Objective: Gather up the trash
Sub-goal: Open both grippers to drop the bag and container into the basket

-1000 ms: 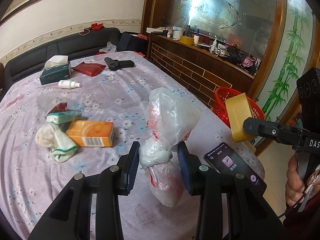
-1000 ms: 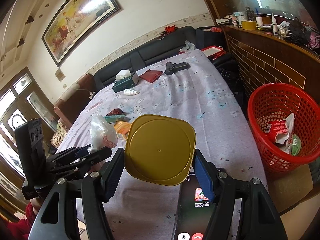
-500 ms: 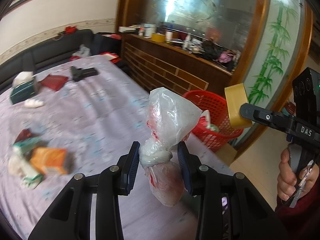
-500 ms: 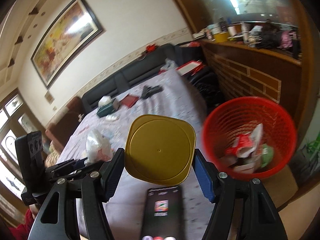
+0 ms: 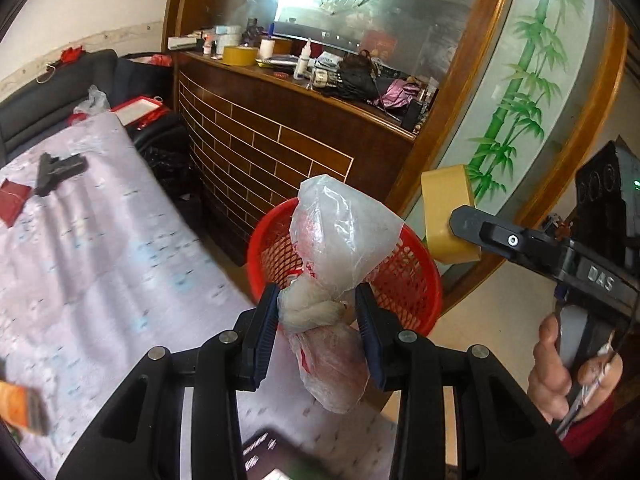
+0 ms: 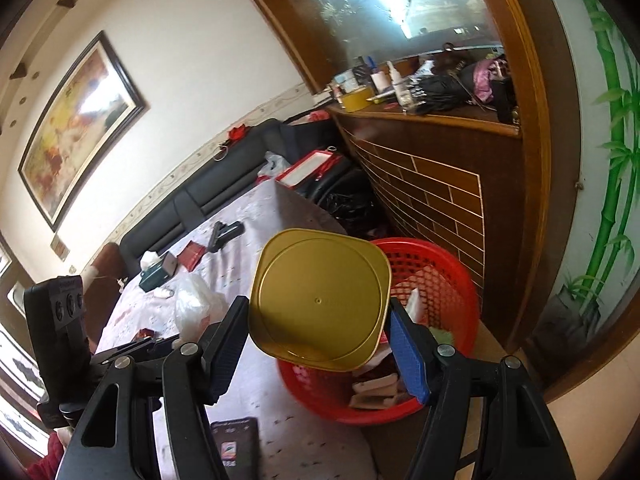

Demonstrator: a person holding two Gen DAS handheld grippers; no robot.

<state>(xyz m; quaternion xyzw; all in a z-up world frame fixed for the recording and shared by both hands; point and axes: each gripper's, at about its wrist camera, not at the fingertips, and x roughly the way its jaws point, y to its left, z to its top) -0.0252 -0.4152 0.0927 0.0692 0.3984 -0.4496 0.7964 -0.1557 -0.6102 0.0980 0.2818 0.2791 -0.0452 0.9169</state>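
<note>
Floral-clothed table [image 5: 100,248] at left of frame, brick-patterned wooden counter [image 5: 280,136] behind, cluttered along its top. Left gripper [image 5: 316,320] clenched on knotted plastic bag [image 5: 340,240], pads pinching the twisted knot at lower centre; bag held in line with the red mesh basket [image 5: 416,280] behind it. Soft, light, crinkly film, likely to slip if pinched on the loose balloon above; knot judged the firmest hold. Right gripper [image 6: 316,316] clasping gold square lid [image 6: 320,300] by two opposite edges, centre of the right wrist view, overlapping the basket's near rim in the frame. Stiff, smooth, thin-rimmed; edge grip adequate, though probably prone to pivoting between the pads.

Red mesh basket on the floor beside the table end, lower centre-right of the right wrist view: already holding crumpled paper and wrappers [image 6: 376,388], exact kinds not discernible. Room left above the contents. Phone [image 6: 234,446] lying on the cloth at bottom edge, pistol-shaped black object [image 6: 224,234] farther up the table.
</note>
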